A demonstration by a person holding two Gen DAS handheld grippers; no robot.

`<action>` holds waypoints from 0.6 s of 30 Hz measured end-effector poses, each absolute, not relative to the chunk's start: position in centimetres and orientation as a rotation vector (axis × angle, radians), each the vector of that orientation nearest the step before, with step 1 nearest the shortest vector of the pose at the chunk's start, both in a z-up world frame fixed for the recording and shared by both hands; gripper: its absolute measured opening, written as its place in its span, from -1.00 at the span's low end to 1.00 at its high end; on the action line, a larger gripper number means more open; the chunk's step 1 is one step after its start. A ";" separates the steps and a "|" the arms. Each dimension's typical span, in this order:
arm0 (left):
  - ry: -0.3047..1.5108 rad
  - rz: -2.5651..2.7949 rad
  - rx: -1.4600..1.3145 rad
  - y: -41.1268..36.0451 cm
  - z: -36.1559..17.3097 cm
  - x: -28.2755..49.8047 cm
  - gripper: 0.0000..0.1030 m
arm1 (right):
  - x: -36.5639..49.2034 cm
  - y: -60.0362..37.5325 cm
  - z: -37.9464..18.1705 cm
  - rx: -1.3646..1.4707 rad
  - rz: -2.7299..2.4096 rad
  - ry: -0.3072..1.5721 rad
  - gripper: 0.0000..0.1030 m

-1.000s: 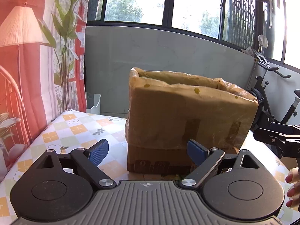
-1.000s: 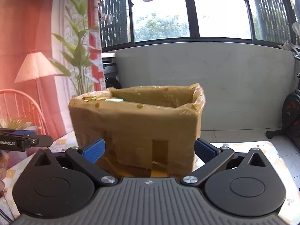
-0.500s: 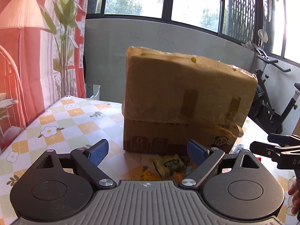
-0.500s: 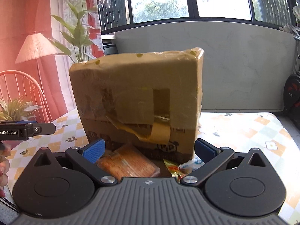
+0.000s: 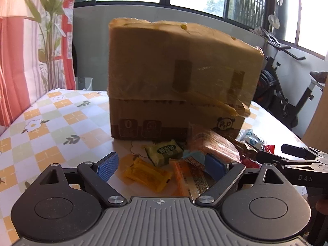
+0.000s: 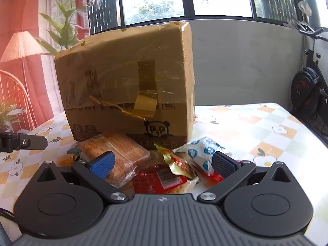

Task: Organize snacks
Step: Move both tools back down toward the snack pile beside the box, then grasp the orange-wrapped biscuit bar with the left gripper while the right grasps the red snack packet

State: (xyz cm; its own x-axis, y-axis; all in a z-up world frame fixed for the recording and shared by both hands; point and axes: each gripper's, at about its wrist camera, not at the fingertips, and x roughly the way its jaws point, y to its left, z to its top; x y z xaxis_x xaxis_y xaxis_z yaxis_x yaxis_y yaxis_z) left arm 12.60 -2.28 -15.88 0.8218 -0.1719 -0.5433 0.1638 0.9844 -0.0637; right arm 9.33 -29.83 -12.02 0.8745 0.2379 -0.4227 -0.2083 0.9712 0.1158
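standing wide apart, the jaws of the left gripper [image 5: 162, 165] and the right gripper [image 6: 164, 163] are kept empty. the snacks [image 6: 164, 164] are seen piled just ahead of both, against the cardboard box [image 5: 176, 82] behind them on the table [image 5: 61, 123].

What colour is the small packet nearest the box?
Green packet, with dark lettering; clearest in the left wrist view.

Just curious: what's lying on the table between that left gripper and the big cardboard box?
In the left wrist view, a green snack packet and a yellow packet lie between the open left gripper and the cardboard box.
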 end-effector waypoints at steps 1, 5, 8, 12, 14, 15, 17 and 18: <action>0.588 -0.186 -0.011 -2.5 -16.1 12.7 0.79 | 9.3 -29.8 -12.3 0.072 0.238 0.459 1.00; 0.631 -0.219 0.000 -3.2 -17.0 12.9 0.75 | 9.1 -29.9 -12.6 0.074 0.242 0.466 0.98; 0.680 -0.253 -0.002 -3.7 -17.8 13.3 0.58 | 9.3 -30.0 -12.9 0.083 0.240 0.479 0.98; 0.718 -0.271 -0.001 -4.3 -18.8 14.2 0.48 | 9.3 -30.0 -13.1 0.094 0.237 0.494 0.92; 0.737 -0.283 0.008 -4.8 -19.3 14.7 0.48 | 9.2 -29.9 -13.1 0.090 0.235 0.497 0.90; 0.750 -0.293 0.016 -5.0 -19.6 15.0 0.48 | 9.3 -29.9 -13.1 0.087 0.237 0.501 0.89; 0.778 -0.303 0.031 -5.4 -20.3 15.3 0.38 | 9.4 -29.7 -13.2 0.080 0.247 0.510 0.88; 0.793 -0.306 0.035 -5.5 -20.6 15.3 0.33 | 9.4 -29.6 -13.3 0.075 0.251 0.515 0.87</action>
State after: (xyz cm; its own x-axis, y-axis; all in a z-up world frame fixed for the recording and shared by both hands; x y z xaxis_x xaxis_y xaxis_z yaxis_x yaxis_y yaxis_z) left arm 15.26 -5.47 -20.58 0.6596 -0.2575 -0.7061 0.2837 0.9553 -0.0833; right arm 9.43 -29.64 -13.26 0.8402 0.2563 -0.4779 -0.2189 0.9666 0.1335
